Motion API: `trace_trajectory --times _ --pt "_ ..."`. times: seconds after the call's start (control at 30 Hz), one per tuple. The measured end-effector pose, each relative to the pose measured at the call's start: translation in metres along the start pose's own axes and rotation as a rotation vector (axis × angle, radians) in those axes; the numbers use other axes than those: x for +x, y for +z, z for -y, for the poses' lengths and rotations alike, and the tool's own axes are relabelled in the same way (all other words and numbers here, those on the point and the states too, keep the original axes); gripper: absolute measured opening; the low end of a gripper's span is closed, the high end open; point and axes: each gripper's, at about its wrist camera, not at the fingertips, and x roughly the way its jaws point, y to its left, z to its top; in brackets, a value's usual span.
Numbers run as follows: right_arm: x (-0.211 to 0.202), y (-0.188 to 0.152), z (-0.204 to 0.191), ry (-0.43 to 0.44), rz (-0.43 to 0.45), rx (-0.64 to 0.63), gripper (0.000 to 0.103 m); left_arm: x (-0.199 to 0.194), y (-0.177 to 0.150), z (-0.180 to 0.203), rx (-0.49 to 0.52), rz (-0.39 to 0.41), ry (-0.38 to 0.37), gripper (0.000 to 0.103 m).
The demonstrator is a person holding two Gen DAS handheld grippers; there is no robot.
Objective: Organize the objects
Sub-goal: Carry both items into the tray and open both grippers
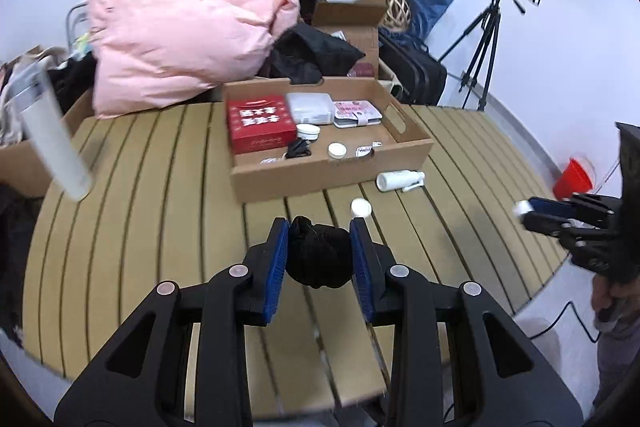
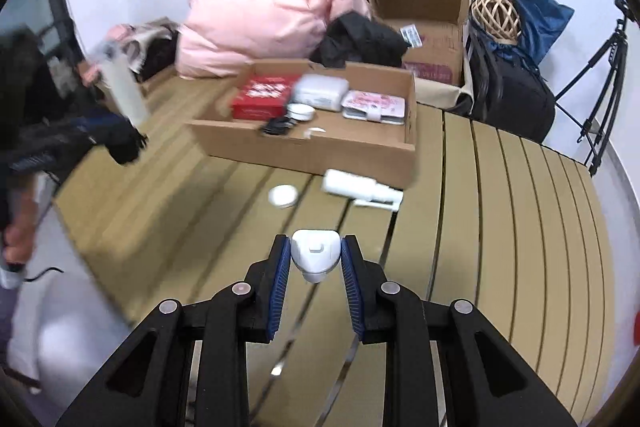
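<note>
Grippers both grasp something, raised over the slatted table (image 1: 132, 211). Low in the centre of the left wrist view, the left gripper (image 1: 320, 255) clenches a black bundle (image 1: 318, 255) between its blue pads (image 1: 280, 259) (soft and rounded; what it is I cannot tell). Low in the centre of the right wrist view, the right gripper (image 2: 316, 259) pinches a small white case (image 2: 316, 253), pads touching both its sides. Centre frame in both views sits an open cardboard tray (image 1: 412, 131) on the table, holding a red box (image 1: 260, 123), a white box (image 1: 312, 107), a pink wallet (image 1: 356, 113), a white lid (image 1: 337, 149) and a small black clump (image 1: 298, 149). Just in front of the tray, on the slats, lie a white bottle (image 1: 400, 180) on its side and a white cap (image 1: 360, 207), near each other but apart. Behind the tray, upper left, is a pink duvet (image 1: 168, 31)
</note>
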Motion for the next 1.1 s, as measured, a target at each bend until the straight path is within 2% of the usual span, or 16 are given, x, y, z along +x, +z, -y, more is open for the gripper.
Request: trace_trajectory --times 0.13,0.23,0.4,0.47,0.57,0.7,0.9,1.0,1.1 --pt "-0.066 -0.014 -0.024 0.014 0.053 -0.019 0.029 -0.043 -0.015 -0.013 -0.048 0.035 -0.014 0.027" --pt "-0.090 -0.017 -0.036 0.017 0.066 -0.028 0.029 -0.058 -0.019 -0.014 -0.057 0.055 -0.027 0.027" --pt "-0.094 -0.014 -0.042 0.010 0.077 -0.024 0.029 -0.058 -0.009 -0.015 -0.077 0.065 -0.061 0.027" --pt "-0.091 -0.009 -0.042 0.012 0.085 -0.026 0.029 -0.048 0.004 -0.015 -0.068 0.064 -0.084 0.027" --pt "-0.081 0.007 -0.038 0.016 0.095 -0.035 0.029 -0.027 0.028 -0.017 -0.063 0.056 -0.081 0.027" --pt "-0.047 0.046 -0.027 0.046 0.088 -0.019 0.029 0.026 0.072 -0.036 -0.111 -0.002 -0.130 0.027" --pt "0.050 0.113 -0.018 0.083 -0.002 -0.004 0.029 0.131 0.106 -0.066 -0.150 -0.137 -0.047 0.027" --pt "0.109 0.134 -0.016 0.098 -0.076 0.025 0.029 0.175 0.113 -0.082 -0.173 -0.195 -0.008 0.027" --pt "0.163 0.148 -0.012 0.100 -0.145 0.065 0.029 0.202 0.116 -0.091 -0.182 -0.230 0.006 0.028"
